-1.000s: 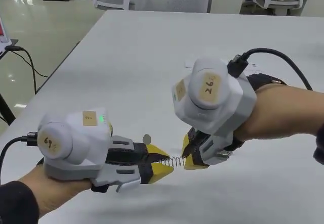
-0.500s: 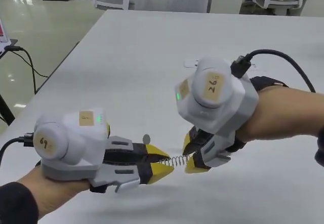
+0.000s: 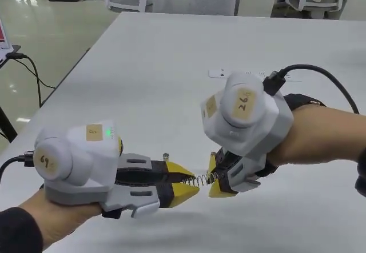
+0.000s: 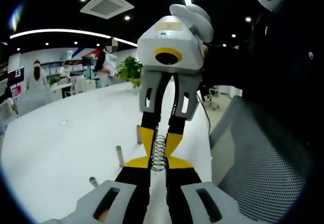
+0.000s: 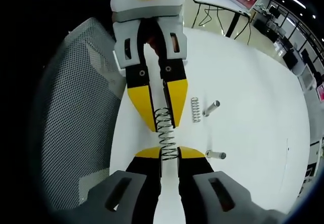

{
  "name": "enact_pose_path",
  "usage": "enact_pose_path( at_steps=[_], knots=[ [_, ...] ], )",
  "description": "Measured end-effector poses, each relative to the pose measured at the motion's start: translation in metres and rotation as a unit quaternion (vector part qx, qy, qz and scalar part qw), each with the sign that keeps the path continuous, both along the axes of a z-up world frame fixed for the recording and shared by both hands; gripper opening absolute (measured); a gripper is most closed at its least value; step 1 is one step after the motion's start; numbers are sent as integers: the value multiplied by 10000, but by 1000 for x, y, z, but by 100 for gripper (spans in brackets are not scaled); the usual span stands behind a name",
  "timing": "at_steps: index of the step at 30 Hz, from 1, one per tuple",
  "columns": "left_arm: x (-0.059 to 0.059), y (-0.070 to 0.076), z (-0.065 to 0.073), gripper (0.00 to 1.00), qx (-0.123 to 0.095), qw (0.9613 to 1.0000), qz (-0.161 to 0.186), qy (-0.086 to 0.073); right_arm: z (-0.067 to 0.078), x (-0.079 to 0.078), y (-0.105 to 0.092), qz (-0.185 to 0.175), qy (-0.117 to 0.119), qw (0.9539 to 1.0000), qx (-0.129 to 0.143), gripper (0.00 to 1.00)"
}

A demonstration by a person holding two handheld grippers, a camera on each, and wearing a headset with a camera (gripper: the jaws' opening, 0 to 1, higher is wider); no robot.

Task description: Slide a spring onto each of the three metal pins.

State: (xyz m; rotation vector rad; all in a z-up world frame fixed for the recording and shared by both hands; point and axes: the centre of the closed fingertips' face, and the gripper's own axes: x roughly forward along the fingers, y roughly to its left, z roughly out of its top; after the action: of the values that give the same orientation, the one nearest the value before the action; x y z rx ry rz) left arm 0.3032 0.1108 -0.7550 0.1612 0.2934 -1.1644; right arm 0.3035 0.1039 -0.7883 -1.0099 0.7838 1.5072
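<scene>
Tipped a little lower than before, the right hand-held gripper [image 3: 216,180] and the left hand-held gripper [image 3: 191,185] each pinch one end of the spring [image 3: 201,179], which lies straight across between them above the table [image 3: 171,81], with a pin [image 3: 166,157] standing just behind the left one.

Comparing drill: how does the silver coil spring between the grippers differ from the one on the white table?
The held spring hangs above the table; the loose spring lies on it. The left gripper and right gripper clamp the held spring; the loose spring is free. Both: silver coils.
</scene>
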Motion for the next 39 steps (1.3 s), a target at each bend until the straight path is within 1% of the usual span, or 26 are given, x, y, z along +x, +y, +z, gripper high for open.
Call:
enact_pose_path(
  at_steps=[8,14,18,20,22,28,34,39],
  knots=[
    [-1,0,-3,3,90,10000,-31,-16,20,-4,7,-40,60,9996,289,9],
    [-2,-1,-5,3,141,9999,-64,-23,28,-9,14,-27,167,9988,459,9],
    [-2,-1,-7,3,152,9999,-66,-16,29,-10,17,8,134,9989,457,9],
    [-2,-1,-8,3,151,9999,-72,0,30,-11,19,17,153,9987,480,8],
    [-3,-1,-8,3,148,9999,-77,7,31,-13,21,71,114,9988,467,8],
    [-4,-2,-11,3,152,9998,-106,39,32,-18,27,110,181,9988,433,8],
    [-3,-2,-12,3,149,9998,-88,53,31,-17,28,144,157,9990,386,8],
    [-3,-1,-13,4,146,9998,-63,95,30,-16,28,136,156,9992,348,8]
  ],
)
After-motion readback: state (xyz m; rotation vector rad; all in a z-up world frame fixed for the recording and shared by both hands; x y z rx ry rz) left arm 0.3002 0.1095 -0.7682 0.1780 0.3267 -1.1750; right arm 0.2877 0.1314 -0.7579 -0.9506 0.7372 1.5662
